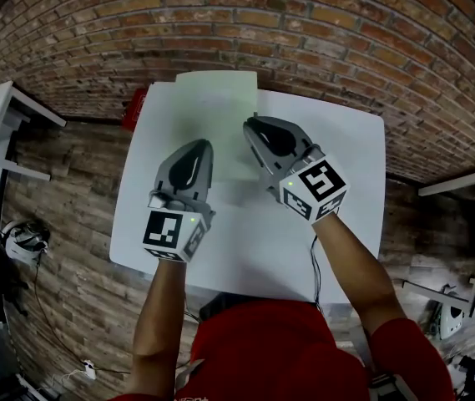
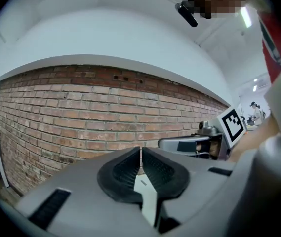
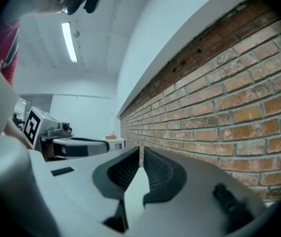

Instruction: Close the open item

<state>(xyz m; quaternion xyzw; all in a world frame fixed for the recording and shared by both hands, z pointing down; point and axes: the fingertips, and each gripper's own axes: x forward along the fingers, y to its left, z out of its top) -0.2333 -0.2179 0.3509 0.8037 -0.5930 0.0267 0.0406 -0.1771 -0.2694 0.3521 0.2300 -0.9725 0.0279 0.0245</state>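
nearest, we hold our left gripper (image 1: 197,147) and right gripper (image 1: 252,125) level above the white table (image 1: 346,165), both claws pinched together on nothing. beyond them the pale green flat item (image 1: 216,98) lies at the table's far edge, seemingly overhanging it; a careless push could slide it off.

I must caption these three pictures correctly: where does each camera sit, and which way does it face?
Head view: on the person's head, facing steeply down at the white table; forearms, red shirt, left tool, right tool show.
Left gripper view: on the left tool, facing level toward the brick wall; own shut jaws, right tool at right.
Right gripper view: on the right tool, facing level along that wall; own shut jaws, left tool at left.
Both gripper views share the wall and each other's tool.
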